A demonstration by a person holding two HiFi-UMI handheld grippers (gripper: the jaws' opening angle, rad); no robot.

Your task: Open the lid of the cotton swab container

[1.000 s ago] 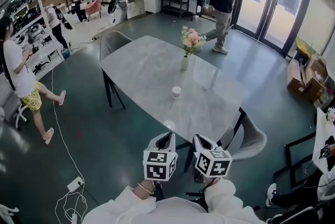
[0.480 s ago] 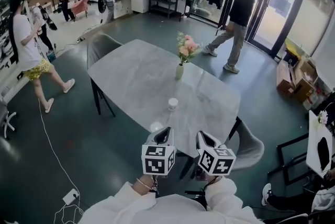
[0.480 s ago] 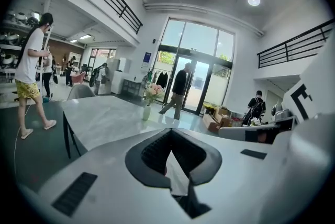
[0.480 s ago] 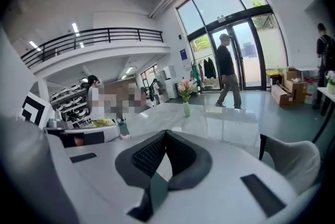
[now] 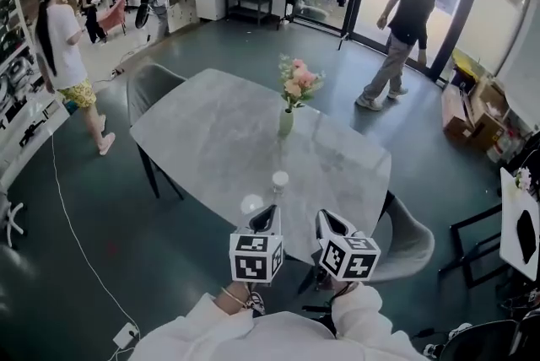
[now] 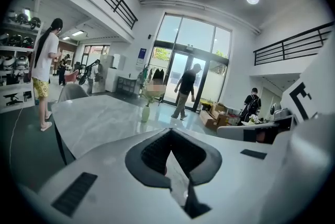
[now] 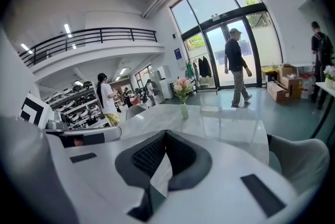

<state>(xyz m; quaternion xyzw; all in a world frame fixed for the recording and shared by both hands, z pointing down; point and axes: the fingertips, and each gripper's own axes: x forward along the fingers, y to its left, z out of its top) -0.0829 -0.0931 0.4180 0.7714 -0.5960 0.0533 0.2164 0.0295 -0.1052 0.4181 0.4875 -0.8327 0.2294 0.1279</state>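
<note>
Now left claw (image 5: 268, 214) and right claw (image 5: 324, 218), both closed, empty, are nearer the table (image 5: 211, 123).

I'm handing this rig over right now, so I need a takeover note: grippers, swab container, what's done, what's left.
Left gripper: shut, empty.
Right gripper: shut, empty. The two are held side by side at the table's near edge.
Container: upright on the table, between the grippers and the vase, untouched. Its lid seems on, but it is too small to be sure.
Done: nothing.
Left: reach the container, steady it, open the lid.
</note>
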